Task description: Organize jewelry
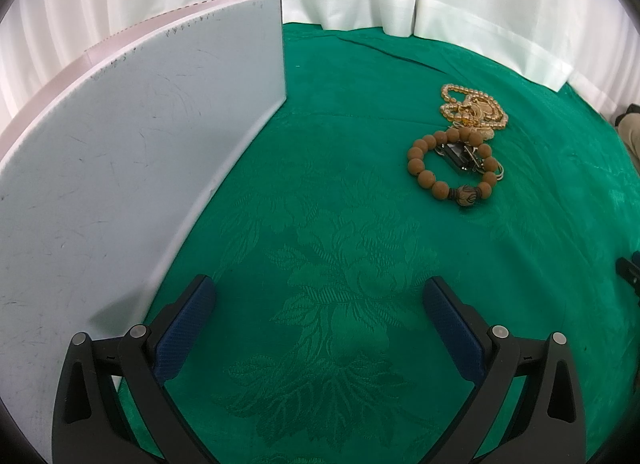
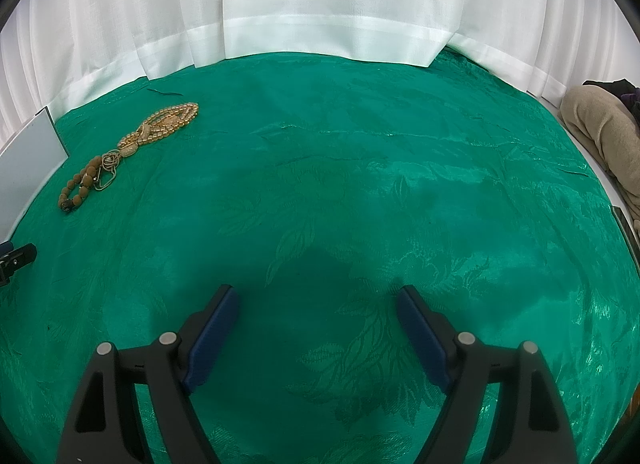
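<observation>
A brown wooden bead bracelet (image 1: pixel 434 181) lies on the green tablecloth (image 1: pixel 320 223), over a small dark metal piece (image 1: pixel 458 155). A gold bead necklace (image 1: pixel 476 107) lies just behind it. My left gripper (image 1: pixel 320 296) is open and empty, well short of the jewelry, with a white box (image 1: pixel 132 167) close on its left. In the right wrist view the bracelet (image 2: pixel 76 187) and necklace (image 2: pixel 168 123) lie far to the left. My right gripper (image 2: pixel 318 300) is open and empty over bare cloth.
White curtains (image 2: pixel 320 3) hang behind the table. A beige cloth bundle (image 2: pixel 604 135) sits at the right edge. The white box's corner (image 2: pixel 32 143) and the left gripper's tip (image 2: pixel 16 260) show at the far left of the right wrist view.
</observation>
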The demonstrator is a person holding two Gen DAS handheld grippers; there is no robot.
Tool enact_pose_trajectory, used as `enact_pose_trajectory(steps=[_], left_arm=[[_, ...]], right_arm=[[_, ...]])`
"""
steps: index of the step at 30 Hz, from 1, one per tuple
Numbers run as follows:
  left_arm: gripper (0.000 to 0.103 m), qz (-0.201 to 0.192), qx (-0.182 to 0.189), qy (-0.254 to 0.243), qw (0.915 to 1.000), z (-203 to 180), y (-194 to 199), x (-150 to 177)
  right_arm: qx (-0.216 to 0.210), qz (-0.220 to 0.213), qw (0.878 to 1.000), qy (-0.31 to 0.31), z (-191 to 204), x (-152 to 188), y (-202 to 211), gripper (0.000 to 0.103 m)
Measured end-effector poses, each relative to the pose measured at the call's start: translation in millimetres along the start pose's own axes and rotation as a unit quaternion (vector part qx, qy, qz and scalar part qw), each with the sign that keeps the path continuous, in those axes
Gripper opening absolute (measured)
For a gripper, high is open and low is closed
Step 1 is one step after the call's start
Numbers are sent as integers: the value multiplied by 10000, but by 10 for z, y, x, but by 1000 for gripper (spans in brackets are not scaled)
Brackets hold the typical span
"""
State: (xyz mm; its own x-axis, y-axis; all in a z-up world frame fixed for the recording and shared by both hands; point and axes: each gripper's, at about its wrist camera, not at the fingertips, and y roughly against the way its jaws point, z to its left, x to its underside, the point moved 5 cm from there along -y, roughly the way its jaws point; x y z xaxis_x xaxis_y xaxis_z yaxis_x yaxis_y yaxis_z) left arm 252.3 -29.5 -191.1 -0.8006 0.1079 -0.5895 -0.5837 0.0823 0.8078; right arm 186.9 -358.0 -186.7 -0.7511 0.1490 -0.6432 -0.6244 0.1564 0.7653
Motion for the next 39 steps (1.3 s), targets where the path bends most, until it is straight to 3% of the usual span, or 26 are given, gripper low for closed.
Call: enact_pose_trajectory(steps=[39], left_arm=[[103, -1, 14, 7, 10000, -16, -1, -15]], right_arm=[[-1, 5, 10000, 2, 7, 1, -3, 83]])
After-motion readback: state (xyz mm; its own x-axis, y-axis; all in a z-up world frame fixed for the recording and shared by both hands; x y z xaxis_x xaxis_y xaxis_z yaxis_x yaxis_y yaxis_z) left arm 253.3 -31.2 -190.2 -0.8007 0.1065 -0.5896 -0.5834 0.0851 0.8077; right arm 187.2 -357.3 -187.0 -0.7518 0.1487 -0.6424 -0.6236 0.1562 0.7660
